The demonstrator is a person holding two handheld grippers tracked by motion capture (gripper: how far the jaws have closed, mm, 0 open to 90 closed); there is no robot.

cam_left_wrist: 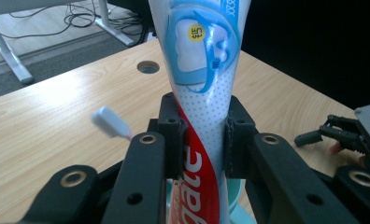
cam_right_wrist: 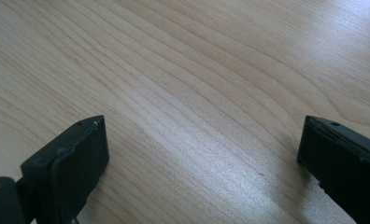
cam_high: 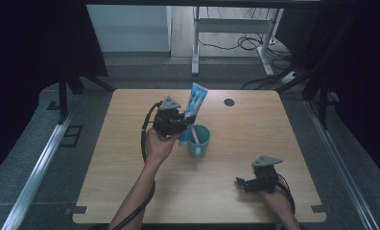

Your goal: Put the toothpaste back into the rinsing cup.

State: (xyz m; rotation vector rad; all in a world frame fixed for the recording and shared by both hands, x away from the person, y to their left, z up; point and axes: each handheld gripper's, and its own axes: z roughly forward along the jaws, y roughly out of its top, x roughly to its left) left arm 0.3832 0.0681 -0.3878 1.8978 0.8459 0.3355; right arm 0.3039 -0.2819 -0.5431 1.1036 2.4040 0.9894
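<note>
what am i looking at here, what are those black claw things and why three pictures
Those black things are hand-held grippers: a person holds one two-jaw clamp in each hand at a wooden table. The high view looks down from above the person. The other two pictures come from small cameras riding on each gripper, looking along its jaws.

The left gripper is clamped on a toothpaste tube, holding it upright just over a teal cup that has a toothbrush standing in it. The right gripper rests near the table's front right, jaws spread wide and holding nothing, with bare wood between them.
</note>
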